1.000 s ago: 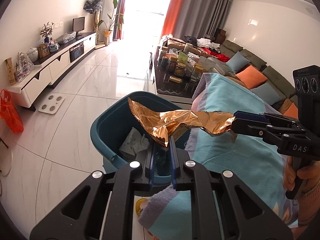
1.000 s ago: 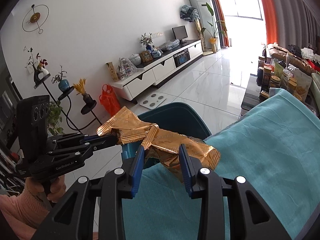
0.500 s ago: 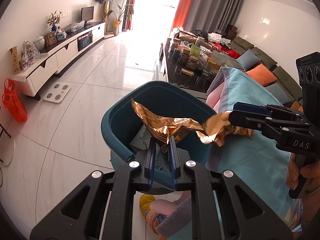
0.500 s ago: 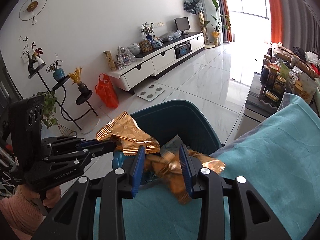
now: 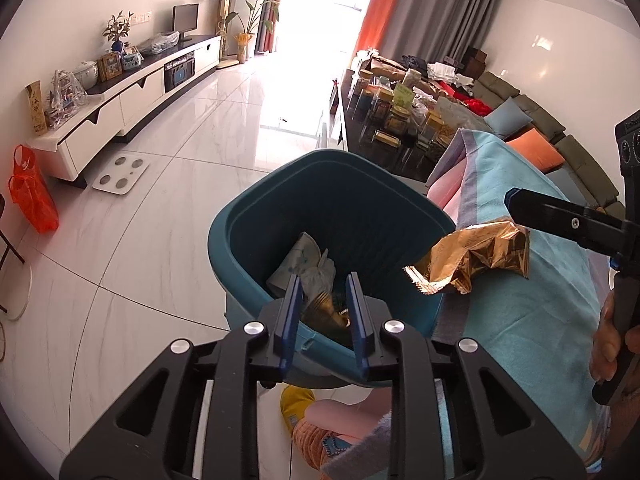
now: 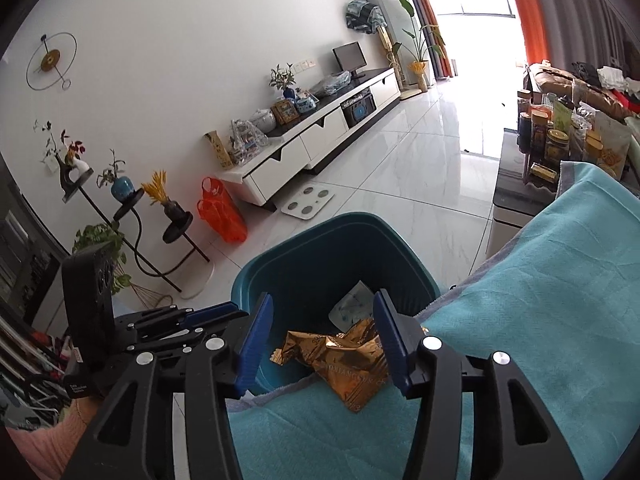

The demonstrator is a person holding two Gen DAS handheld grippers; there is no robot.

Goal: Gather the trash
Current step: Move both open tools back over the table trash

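A crumpled gold foil wrapper (image 5: pixel 472 260) hangs at the right rim of the teal trash bin (image 5: pixel 248 216), over the edge of the turquoise cloth. In the right wrist view the wrapper (image 6: pixel 344 360) lies between the open jaws of my right gripper (image 6: pixel 322 340), touching the right finger. My left gripper (image 5: pixel 326 316) is open and empty above the bin's near rim. Inside the bin (image 6: pixel 280 268) lie white paper trash (image 5: pixel 308 264) and a gold wrapper piece (image 5: pixel 324 312).
A turquoise cloth (image 6: pixel 540 300) covers the surface on the right. A low table with jars (image 5: pixel 400 116) stands behind the bin. A white TV cabinet (image 5: pixel 132 96), a scale (image 5: pixel 120 172) and a red bag (image 5: pixel 32 196) are on the left. A slippered foot (image 5: pixel 304 412) is below the bin.
My left gripper opened and let go of the gold wrapper. Both grippers moved over the bin. My right gripper's jaws opened wider, and the wrapper now sags at the bin's rim.
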